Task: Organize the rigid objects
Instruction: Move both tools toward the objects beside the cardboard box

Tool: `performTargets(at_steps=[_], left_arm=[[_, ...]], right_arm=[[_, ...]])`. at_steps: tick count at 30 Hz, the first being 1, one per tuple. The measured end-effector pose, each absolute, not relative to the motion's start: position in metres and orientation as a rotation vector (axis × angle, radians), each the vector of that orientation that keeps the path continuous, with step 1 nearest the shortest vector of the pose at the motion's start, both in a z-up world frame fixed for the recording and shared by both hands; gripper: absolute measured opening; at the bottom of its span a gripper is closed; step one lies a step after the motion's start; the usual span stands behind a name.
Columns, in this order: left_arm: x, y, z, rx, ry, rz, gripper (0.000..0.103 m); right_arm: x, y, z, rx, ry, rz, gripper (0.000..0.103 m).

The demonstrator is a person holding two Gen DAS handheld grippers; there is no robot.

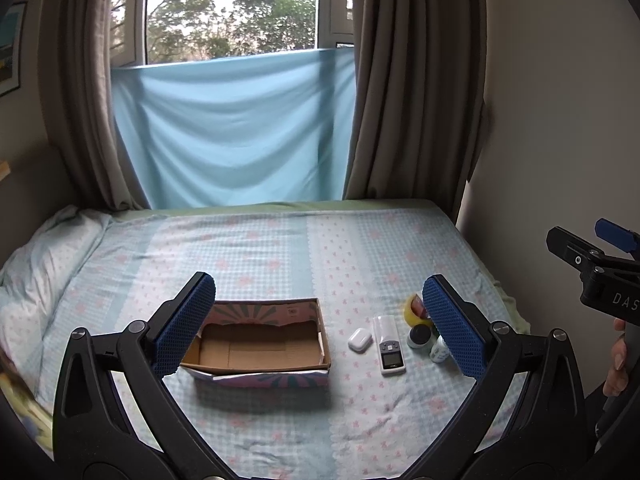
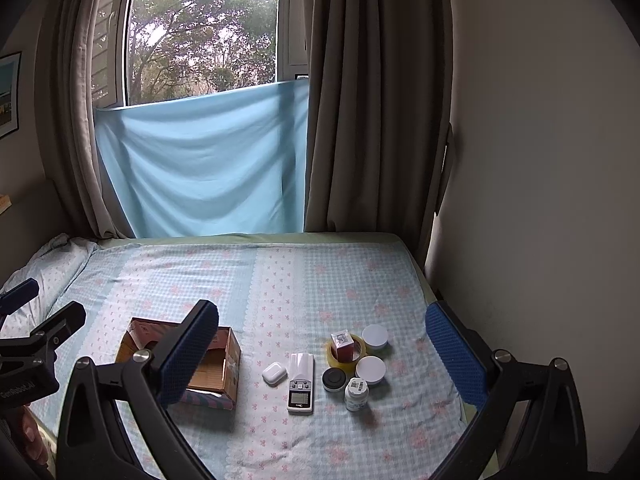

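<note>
An open, empty cardboard box (image 1: 260, 344) (image 2: 218, 364) sits on the bed. To its right lie a white earbud case (image 1: 359, 339) (image 2: 274, 374), a white remote (image 1: 388, 344) (image 2: 301, 384), a black-lidded jar (image 1: 419, 336) (image 2: 334, 380), a small white bottle (image 2: 356, 394), a yellow tape roll (image 2: 347, 354) with a red box (image 2: 343, 343) in it, and two white round jars (image 2: 375, 337) (image 2: 371, 370). My left gripper (image 1: 320, 324) is open and empty above the box and items. My right gripper (image 2: 320, 356) is open and empty above the items.
The bed (image 2: 320, 280) has a checked blue and pink sheet. A pillow (image 1: 44, 264) lies at the left. Curtains (image 2: 360, 100) and a blue cloth (image 1: 232, 132) hang behind. A wall (image 2: 540, 160) borders the right side.
</note>
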State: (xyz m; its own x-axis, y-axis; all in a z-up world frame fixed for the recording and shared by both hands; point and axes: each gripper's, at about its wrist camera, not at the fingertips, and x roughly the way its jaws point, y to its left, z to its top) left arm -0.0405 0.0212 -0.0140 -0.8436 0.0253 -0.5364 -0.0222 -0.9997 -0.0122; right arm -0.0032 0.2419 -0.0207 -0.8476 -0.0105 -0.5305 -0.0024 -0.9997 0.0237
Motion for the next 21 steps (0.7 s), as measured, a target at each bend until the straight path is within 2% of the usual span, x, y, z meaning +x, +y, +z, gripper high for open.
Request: performTargets(at_steps=[12,21], left_arm=[[-0.101,0.056,-0.04,-1.049,-0.022,2.912,0.103],[-0.166,0.094,-0.119,-1.356,-0.054,2.752,0.103]], right_arm=[[-0.05,0.276,-0.049,1.033,-0.08,-2.973,0.103],[-0.103,0.324,-0.105,1.226,-0.159,-2.953,0.103]])
